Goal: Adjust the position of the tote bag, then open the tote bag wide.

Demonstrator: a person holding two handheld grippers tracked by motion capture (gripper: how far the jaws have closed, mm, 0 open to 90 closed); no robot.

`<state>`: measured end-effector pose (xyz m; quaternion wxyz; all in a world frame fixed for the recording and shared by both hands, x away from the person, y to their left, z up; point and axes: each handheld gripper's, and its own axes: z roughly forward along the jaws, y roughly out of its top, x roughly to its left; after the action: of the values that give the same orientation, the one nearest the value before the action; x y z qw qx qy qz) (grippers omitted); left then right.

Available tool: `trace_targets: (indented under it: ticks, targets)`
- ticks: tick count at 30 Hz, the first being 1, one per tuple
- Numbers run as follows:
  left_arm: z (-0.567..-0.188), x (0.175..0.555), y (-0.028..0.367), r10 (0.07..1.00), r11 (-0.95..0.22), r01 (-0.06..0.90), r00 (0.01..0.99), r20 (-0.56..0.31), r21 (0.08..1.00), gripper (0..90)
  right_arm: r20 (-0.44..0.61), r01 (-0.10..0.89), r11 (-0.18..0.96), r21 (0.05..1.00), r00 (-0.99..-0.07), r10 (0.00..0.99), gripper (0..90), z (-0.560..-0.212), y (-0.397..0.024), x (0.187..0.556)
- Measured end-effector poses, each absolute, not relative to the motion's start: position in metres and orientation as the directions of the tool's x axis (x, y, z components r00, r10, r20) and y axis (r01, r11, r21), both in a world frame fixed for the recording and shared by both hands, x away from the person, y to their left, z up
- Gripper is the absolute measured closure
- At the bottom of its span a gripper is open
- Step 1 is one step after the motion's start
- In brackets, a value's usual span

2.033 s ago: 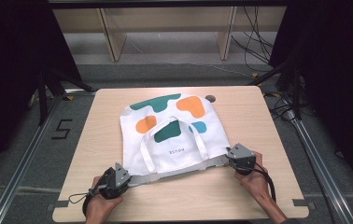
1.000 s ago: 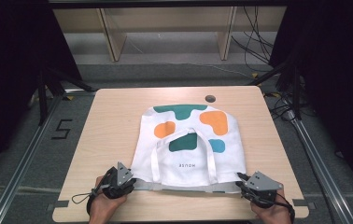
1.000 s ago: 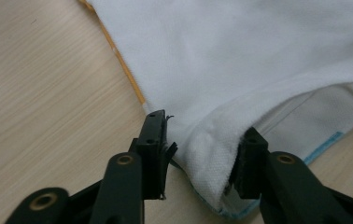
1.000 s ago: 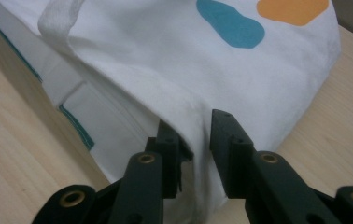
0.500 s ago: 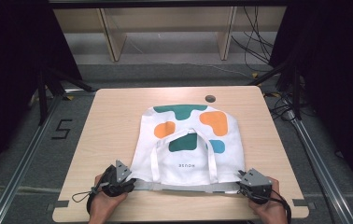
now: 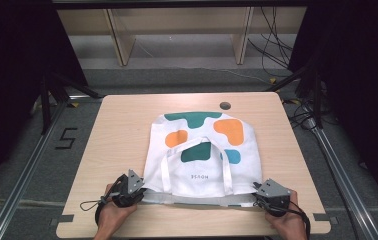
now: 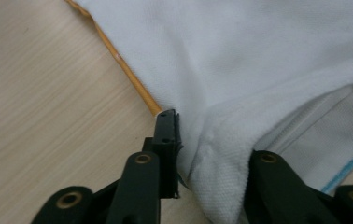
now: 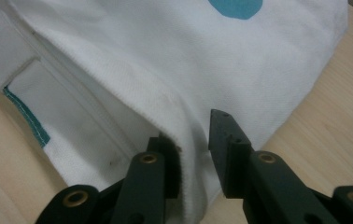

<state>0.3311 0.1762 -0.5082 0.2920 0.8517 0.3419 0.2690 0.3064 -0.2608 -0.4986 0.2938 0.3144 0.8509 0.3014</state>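
Note:
A white tote bag with green, orange and blue patches lies flat on the wooden table, its handles and open end toward me. My left gripper is at the bag's near left corner. In the left gripper view a bunched ridge of the bag's cloth sits between the jaws of the left gripper, and its right fingertip is hidden under the fabric. My right gripper holds the near right corner. There the hem of the tote bag runs between the jaws of the right gripper.
A dark round hole is set in the table just beyond the bag's far edge. Bare wood runs along both sides of the bag. Behind the table stand wooden shelf legs and loose cables on the floor.
Both grippers have drawn the bag toward the near edge and spread it flat; the right one swung out right. Over the last half second nothing has visibly moved.

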Motion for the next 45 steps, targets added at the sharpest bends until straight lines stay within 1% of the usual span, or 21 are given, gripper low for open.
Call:
trace_targets:
  ticks: [1, 6, 11, 13, 15, 18, 21, 22, 23, 24, 25, 27, 29, 31, 33, 34, 36, 37, 38, 41, 45]
  targets:
    - [-0.506, 0.329, 0.176, 0.743, -0.599, 0.442, 0.618, 0.258, 0.667, 75.8, -0.311, 0.358, 0.62, 0.698, -0.629, 0.713, 73.9, -0.498, -0.261, 0.306]
    - [-0.504, 0.329, 0.176, 0.738, -0.6, 0.432, 0.623, 0.257, 0.674, 80.9, -0.312, 0.359, 0.621, 0.696, -0.629, 0.713, 71.5, -0.499, -0.259, 0.307]
    - [-0.499, 0.328, 0.176, 0.747, -0.581, 0.421, 0.615, 0.252, 0.696, 82.2, -0.311, 0.361, 0.616, 0.701, -0.622, 0.719, 69.8, -0.498, -0.261, 0.306]
    - [-0.496, 0.327, 0.177, 0.743, -0.589, 0.417, 0.617, 0.261, 0.692, 82.5, -0.312, 0.367, 0.614, 0.699, -0.616, 0.723, 64.0, -0.499, -0.262, 0.308]
    - [-0.497, 0.327, 0.176, 0.737, -0.595, 0.408, 0.62, 0.269, 0.692, 82.5, -0.32, 0.361, 0.617, 0.7, -0.613, 0.722, 62.2, -0.499, -0.261, 0.311]
    - [-0.498, 0.326, 0.176, 0.744, -0.574, 0.392, 0.616, 0.258, 0.719, 82.4, -0.312, 0.379, 0.612, 0.694, -0.608, 0.73, 62.5, -0.5, -0.259, 0.313]
    - [-0.492, 0.325, 0.176, 0.743, -0.569, 0.377, 0.617, 0.26, 0.731, 82.5, -0.321, 0.375, 0.634, 0.676, -0.626, 0.711, 66.5, -0.503, -0.258, 0.317]
    - [-0.492, 0.325, 0.175, 0.745, -0.561, 0.376, 0.618, 0.251, 0.737, 82.6, -0.312, 0.359, 0.65, 0.669, -0.658, 0.685, 79.1, -0.504, -0.259, 0.321]
    - [-0.49, 0.324, 0.175, 0.741, -0.564, 0.372, 0.622, 0.253, 0.737, 82.6, -0.297, 0.365, 0.649, 0.668, -0.668, 0.682, 83.3, -0.504, -0.259, 0.321]
    - [-0.49, 0.324, 0.175, 0.741, -0.564, 0.372, 0.622, 0.253, 0.737, 82.6, -0.297, 0.365, 0.649, 0.668, -0.668, 0.682, 83.3, -0.504, -0.259, 0.321]
    - [-0.488, 0.323, 0.176, 0.742, -0.56, 0.371, 0.623, 0.249, 0.74, 82.7, -0.287, 0.351, 0.639, 0.685, -0.676, 0.679, 87.8, -0.499, -0.259, 0.321]
    - [-0.483, 0.322, 0.177, 0.742, -0.55, 0.358, 0.625, 0.244, 0.755, 82.8, -0.286, 0.337, 0.634, 0.696, -0.679, 0.676, 87.9, -0.496, -0.261, 0.322]
    - [-0.478, 0.32, 0.177, 0.749, -0.526, 0.345, 0.621, 0.232, 0.777, 82.9, -0.261, 0.312, 0.543, 0.78, -0.627, 0.734, 88.2, -0.48, -0.269, 0.32]
    - [-0.468, 0.318, 0.176, 0.755, -0.502, 0.313, 0.614, 0.232, 0.807, 83.1, -0.268, 0.276, 0.516, 0.811, -0.609, 0.747, 88.3, -0.468, -0.271, 0.319]
    - [-0.465, 0.317, 0.175, 0.762, -0.489, 0.306, 0.606, 0.229, 0.817, 83.2, -0.275, 0.264, 0.511, 0.818, -0.6, 0.751, 88.3, -0.463, -0.272, 0.318]
    - [-0.461, 0.317, 0.176, 0.754, -0.5, 0.291, 0.61, 0.245, 0.816, 83.2, -0.335, 0.212, 0.538, 0.816, -0.585, 0.739, 88.3, -0.451, -0.271, 0.316]
    - [-0.453, 0.316, 0.176, 0.759, -0.488, 0.28, 0.603, 0.245, 0.827, 83.3, -0.365, 0.187, 0.551, 0.813, -0.575, 0.732, 88.3, -0.443, -0.271, 0.314]
    - [-0.449, 0.316, 0.176, 0.759, -0.472, 0.267, 0.607, 0.233, 0.84, 83.4, -0.368, 0.168, 0.539, 0.826, -0.563, 0.74, 88.4, -0.43, -0.27, 0.311]
    - [-0.441, 0.315, 0.177, 0.758, -0.471, 0.249, 0.605, 0.243, 0.846, 83.4, -0.368, 0.168, 0.539, 0.826, -0.563, 0.74, 88.4, -0.43, -0.27, 0.311]
    - [-0.422, 0.313, 0.177, 0.763, -0.451, 0.205, 0.594, 0.256, 0.869, 83.8, -0.374, 0.112, 0.507, 0.855, -0.545, 0.75, 88.4, -0.404, -0.271, 0.31]
    - [-0.4, 0.309, 0.177, 0.766, -0.415, 0.17, 0.595, 0.243, 0.894, 84.1, -0.394, 0.077, 0.501, 0.862, -0.521, 0.757, 88.5, -0.386, -0.272, 0.311]
